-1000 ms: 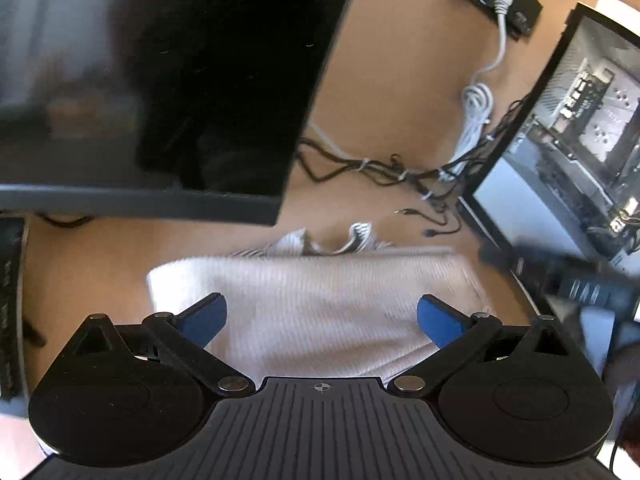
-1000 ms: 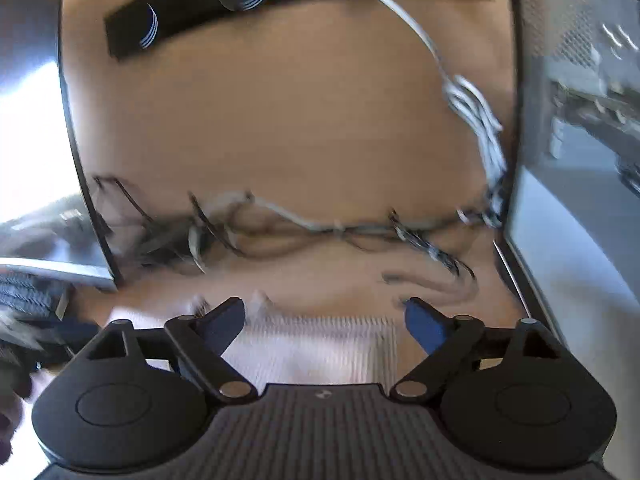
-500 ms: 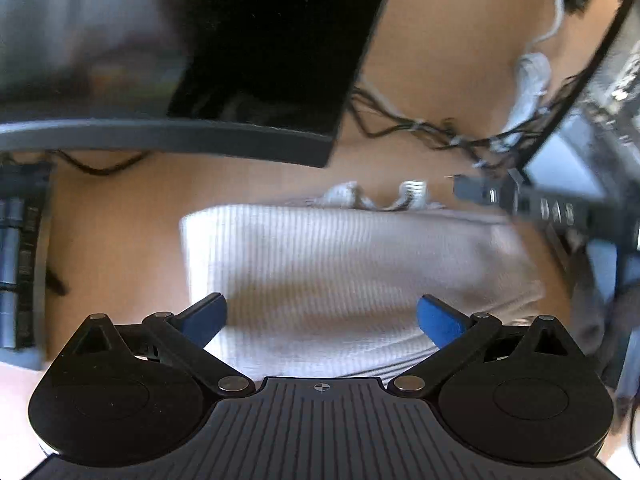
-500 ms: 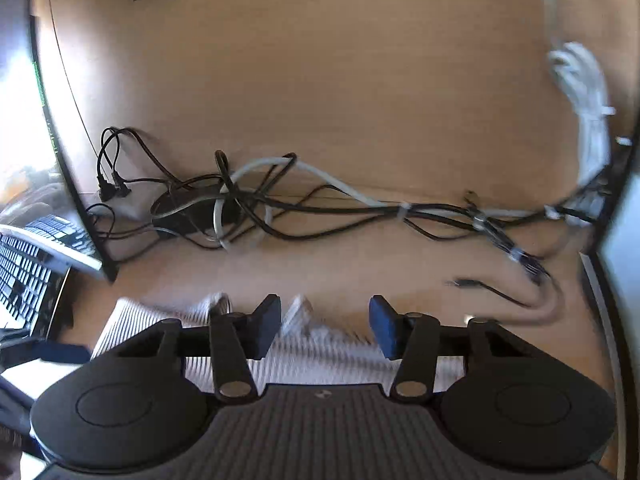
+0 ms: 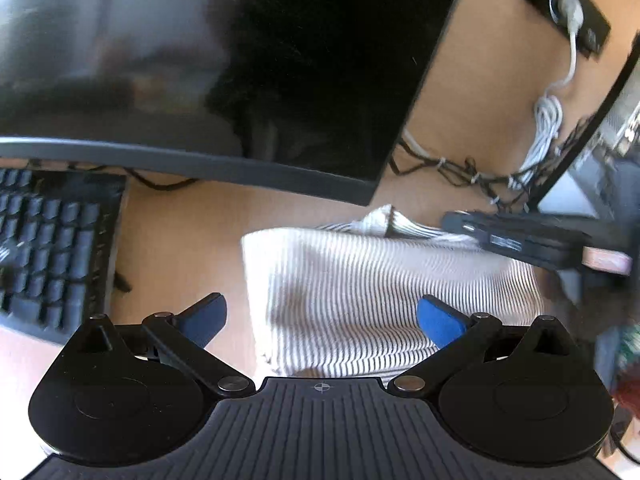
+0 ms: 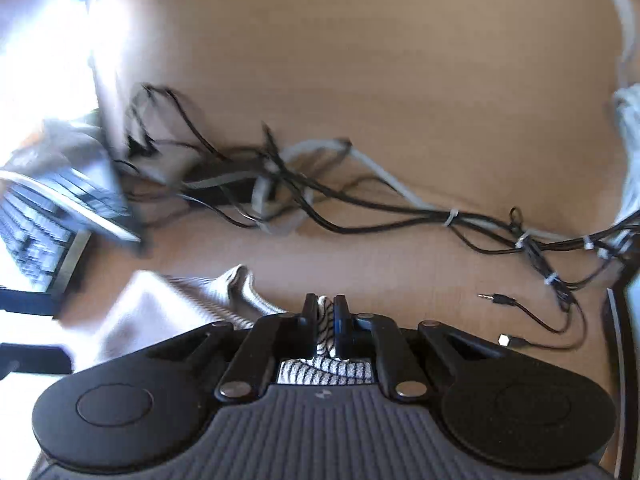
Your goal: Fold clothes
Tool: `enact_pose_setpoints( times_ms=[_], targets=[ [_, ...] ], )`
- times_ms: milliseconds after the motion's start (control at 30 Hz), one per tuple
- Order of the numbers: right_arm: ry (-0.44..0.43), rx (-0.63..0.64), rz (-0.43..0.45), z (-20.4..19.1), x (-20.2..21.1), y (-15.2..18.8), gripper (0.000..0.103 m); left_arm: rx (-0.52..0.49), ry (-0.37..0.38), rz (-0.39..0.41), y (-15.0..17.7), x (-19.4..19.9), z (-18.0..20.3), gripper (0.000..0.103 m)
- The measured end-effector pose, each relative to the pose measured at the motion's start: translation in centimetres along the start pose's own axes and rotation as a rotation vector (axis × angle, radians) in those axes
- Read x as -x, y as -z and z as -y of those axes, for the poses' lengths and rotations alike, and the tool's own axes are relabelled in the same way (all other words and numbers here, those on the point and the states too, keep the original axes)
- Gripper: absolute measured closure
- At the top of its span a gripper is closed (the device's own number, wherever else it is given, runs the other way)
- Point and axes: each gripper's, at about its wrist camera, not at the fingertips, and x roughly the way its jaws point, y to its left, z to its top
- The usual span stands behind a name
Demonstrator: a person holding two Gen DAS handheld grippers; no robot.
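Right claw (image 6: 326, 322) pinches striped garment's (image 5: 384, 292) far edge near cables (image 6: 360, 204).

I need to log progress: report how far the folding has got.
Done: the white ribbed striped garment lies as a flat rectangle on the wooden desk. In hand: the right claw is shut on a fold of its far edge; the left claw hovers open above it. Left: completing that fold.

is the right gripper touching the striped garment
Touching. The right wrist view shows the right gripper with its pads shut on a bunched fold of the striped garment pinched between them.
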Motion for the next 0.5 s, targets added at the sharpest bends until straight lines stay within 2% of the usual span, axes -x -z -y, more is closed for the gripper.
enact_pose_setpoints(
  times_ms=[133,267,400,500],
  targets=[
    [-0.037,-0.06,0.035,-1.4,6.5,3.1,0.099,0.061,0.044,0.029,1.1,3.2,-2.3,0.0],
    [-0.057,-0.108,-0.024,-2.8,10.7,8.6,0.099,0.082,0.084,0.034,1.7,5.0,-4.0,0.0],
    [-0.034,-0.176,-0.104,-3.5,11.2,13.7,0.099,0.061,0.139,0.037,1.5,5.0,-3.1,0.0],
    [-0.016,-0.22,-0.128,-3.6,11.4,15.8,0.099,0.004,0.162,0.029,1.6,4.7,-1.3,0.0]
  ],
)
